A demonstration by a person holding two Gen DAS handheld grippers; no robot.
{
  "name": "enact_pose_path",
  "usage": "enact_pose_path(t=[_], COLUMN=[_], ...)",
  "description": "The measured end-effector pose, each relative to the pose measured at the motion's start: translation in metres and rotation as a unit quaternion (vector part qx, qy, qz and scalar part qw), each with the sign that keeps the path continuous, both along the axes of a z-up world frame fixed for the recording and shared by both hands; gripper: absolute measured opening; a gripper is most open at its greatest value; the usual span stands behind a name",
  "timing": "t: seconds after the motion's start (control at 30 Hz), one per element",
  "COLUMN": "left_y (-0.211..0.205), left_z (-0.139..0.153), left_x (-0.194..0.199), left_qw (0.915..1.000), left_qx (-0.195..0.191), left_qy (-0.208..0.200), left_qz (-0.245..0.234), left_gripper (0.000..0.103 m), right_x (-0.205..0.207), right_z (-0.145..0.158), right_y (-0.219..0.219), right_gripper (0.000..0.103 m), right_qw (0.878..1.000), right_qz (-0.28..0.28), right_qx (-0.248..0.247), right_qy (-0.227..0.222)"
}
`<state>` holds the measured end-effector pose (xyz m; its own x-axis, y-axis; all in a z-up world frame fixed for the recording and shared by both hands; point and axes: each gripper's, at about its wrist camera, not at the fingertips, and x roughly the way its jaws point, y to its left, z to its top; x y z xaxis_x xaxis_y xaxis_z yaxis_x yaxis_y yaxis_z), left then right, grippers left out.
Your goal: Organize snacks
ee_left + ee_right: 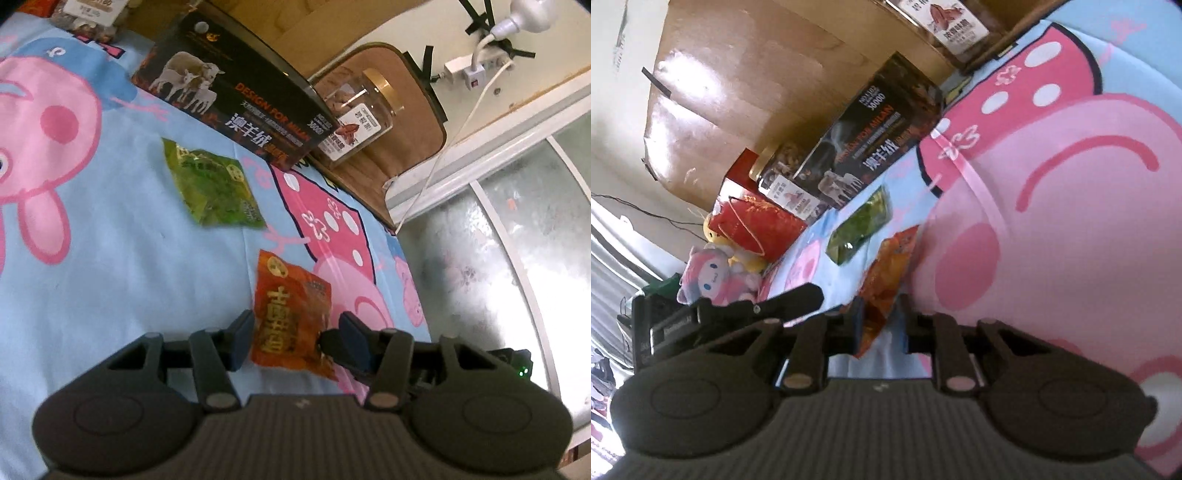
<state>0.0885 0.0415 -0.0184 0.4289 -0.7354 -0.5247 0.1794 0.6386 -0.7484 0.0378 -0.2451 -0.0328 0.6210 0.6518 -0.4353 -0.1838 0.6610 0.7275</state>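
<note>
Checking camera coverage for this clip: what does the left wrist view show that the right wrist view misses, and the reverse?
Left wrist only: a white power strip and a frosted glass door. Right wrist only: a red pouch and plush toys. Both: the orange snack packet between open jaws, the green snack packet, the black box and the cartoon bedsheet.

Orange snack packet [291, 314] and green snack packet [212, 188] lie flat, apart.
</note>
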Motion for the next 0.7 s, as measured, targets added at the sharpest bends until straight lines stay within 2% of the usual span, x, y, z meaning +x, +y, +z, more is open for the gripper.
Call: enact_pose_path(t=[0.1,0.2,0.37,0.53,0.63,0.7], left_y=[0.003,0.007,0.012,0.014,0.014,0.011], left_z=[0.001,0.007,0.042,0.091,0.133,0.148], left_x=[-0.005,-0.010,-0.004,0.043,0.085,0.113], left_qw=[1.0000,0.9999,0.9985,0.9944,0.9873,0.9835], left_qx=[0.005,-0.006,-0.004,0.016,0.033,0.046], left_qy=[0.003,-0.004,-0.049,-0.097,-0.144,-0.163], left_qz=[0.008,0.014,0.025,0.040,0.058,0.064], left_gripper=[0.040,0.034,0.034,0.034,0.034,0.036], right_x=[-0.005,-0.008,0.002,0.042,0.078,0.101], right_z=[0.001,0.008,0.035,0.083,0.127,0.145], right_y=[-0.001,0.002,0.008,0.026,0.043,0.053], right_gripper=[0.021,0.019,0.018,0.017,0.016,0.016], right_qw=[1.000,1.000,0.998,0.992,0.983,0.976], right_qz=[0.006,0.010,0.015,0.031,0.029,0.028], right_qx=[0.004,0.001,0.008,-0.008,-0.027,-0.039], right_qy=[-0.007,-0.030,-0.068,-0.125,-0.182,-0.212])
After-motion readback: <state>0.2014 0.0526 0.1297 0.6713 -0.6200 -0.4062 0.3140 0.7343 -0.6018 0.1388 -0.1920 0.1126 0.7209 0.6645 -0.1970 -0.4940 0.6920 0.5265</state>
